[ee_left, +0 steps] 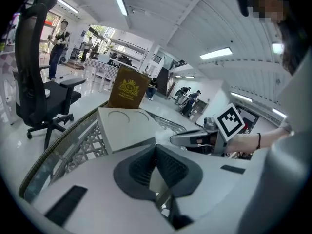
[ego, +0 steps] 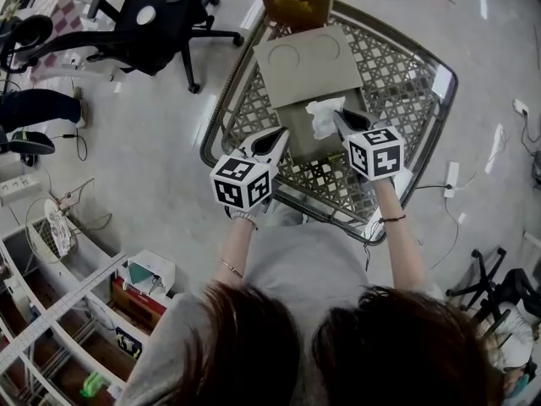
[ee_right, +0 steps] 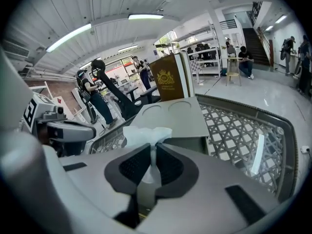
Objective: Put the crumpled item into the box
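The right gripper is clenched on a crumpled white tissue, whose thin lower part is pinched between the dark pads while the puffed top sticks out past the tips. In the head view this tissue hangs over the open grey cardboard box, at about 11 o'clock from the right gripper's marker cube. The box's flat lid, marked with two circles, lies folded back toward 12 o'clock on the grey metal lattice table. The left gripper has its jaws together with nothing between them, and sits at 9 o'clock of the box. A brown carton with a gold emblem stands at the table's 12 o'clock edge
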A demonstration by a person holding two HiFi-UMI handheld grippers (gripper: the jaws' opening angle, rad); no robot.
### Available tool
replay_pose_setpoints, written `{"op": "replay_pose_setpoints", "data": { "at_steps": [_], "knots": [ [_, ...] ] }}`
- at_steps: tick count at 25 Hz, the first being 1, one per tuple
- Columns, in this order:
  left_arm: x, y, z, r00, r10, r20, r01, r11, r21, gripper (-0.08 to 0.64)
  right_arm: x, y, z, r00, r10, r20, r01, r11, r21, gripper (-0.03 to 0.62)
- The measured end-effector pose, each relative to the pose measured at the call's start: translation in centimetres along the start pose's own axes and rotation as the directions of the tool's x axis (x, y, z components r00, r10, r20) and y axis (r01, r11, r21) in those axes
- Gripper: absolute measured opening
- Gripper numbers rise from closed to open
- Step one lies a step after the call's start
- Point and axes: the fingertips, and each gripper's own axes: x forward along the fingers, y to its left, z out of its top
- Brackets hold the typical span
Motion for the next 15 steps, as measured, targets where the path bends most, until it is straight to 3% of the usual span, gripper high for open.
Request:
{"op": "replay_pose_setpoints", "data": {
  "at_steps": [15],
  "knots": [
    [2.0,0.8,-2.3,0.999,-0.014,-0.050,0.010,0.997,-0.078,0.017,3.6,-0.9,-3.2,0.988,0.010,-0.154,-0.005,0.999,0.033,0.052]
  ]
}}
